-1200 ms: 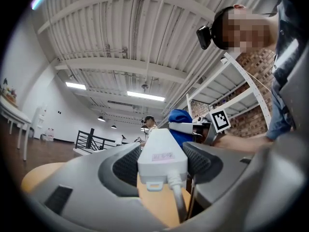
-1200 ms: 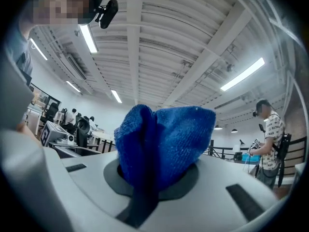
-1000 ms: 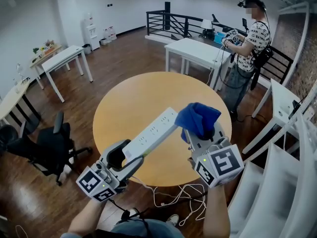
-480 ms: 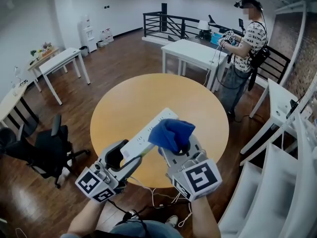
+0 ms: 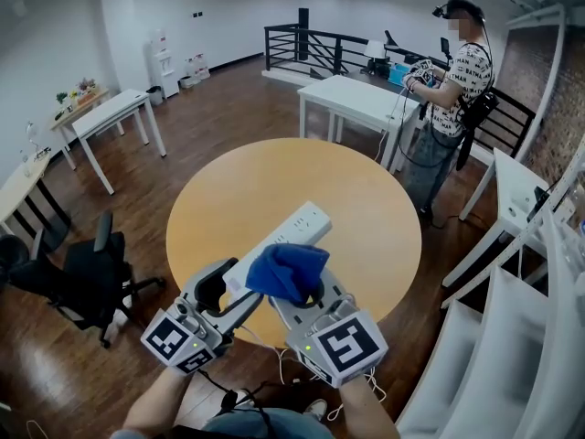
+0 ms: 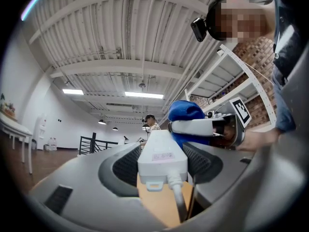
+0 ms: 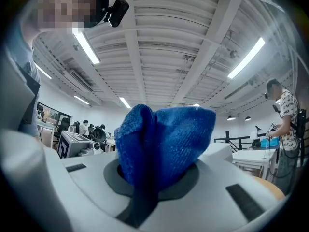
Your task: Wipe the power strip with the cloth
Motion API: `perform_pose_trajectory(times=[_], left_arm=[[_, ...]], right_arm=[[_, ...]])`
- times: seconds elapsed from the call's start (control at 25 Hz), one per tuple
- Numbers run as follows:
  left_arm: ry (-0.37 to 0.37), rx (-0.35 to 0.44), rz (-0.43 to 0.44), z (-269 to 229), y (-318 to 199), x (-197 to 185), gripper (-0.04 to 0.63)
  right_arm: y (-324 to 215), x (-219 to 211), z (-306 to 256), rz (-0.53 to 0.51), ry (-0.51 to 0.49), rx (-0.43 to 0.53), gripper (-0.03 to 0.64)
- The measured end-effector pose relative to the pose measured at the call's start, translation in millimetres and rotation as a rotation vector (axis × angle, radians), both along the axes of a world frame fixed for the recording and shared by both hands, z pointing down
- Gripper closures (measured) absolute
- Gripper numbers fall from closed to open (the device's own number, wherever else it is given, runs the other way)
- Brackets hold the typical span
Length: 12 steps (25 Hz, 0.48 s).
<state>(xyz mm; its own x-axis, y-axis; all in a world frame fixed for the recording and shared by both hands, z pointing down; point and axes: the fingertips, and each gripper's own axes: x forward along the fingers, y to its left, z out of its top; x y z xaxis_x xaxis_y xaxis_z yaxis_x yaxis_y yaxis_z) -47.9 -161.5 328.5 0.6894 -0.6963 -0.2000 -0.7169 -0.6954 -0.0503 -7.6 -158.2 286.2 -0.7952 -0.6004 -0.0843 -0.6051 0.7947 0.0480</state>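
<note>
The left gripper (image 5: 226, 289) holds the near end of the white power strip (image 5: 294, 228), its two dark-padded jaws closed against the strip's long sides, as the left gripper view shows. There the strip's end cap sits squarely between the pads and its white cord (image 6: 177, 197) drops from the near end towards the camera. The strip is held clear of the round wooden table (image 5: 366, 190) and slants away from the person towards the far right, with its socket face up. The right gripper (image 5: 300, 289) comes in from the near right and pinches a bunched blue cloth (image 5: 286, 271). In the right gripper view the fabric fills the gap between the jaws and swells out past the tips in a rounded wad (a narrow fold trails back down the slot). In the head view the wad covers the near half of the strip, just beyond the left gripper's jaws, and only the far half of the strip shows bare. From the left gripper's side the cloth sits at the strip's right edge and a little above it, and whether it actually presses on the plastic cannot be told. Beyond the round table stands a white rectangular table (image 5: 356, 94), and to its right a person (image 5: 457, 71) in a patterned shirt stands. A black office chair (image 5: 87, 273) stands on the dark wooden floor at the left.
</note>
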Motion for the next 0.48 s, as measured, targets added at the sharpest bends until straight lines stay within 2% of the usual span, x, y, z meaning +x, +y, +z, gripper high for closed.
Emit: perform_pose_trajectory(times=[0.12, 0.24, 0.48], left_arm=[[-0.092, 0.057, -0.009, -3, 2, 7, 0.313], [-0.234, 0.119, 0.001, -4, 8, 26, 0.313], [-0.498, 0.240, -0.056, 8, 14, 53, 0.313]], right_arm=[[-5, 3, -5, 0.006, -0.005, -0.019, 0.561], [-20, 9, -16, 0.023, -0.013, -0.021, 0.561], [-49, 2, -30, 0.026, 0.086, -0.164, 0.563]])
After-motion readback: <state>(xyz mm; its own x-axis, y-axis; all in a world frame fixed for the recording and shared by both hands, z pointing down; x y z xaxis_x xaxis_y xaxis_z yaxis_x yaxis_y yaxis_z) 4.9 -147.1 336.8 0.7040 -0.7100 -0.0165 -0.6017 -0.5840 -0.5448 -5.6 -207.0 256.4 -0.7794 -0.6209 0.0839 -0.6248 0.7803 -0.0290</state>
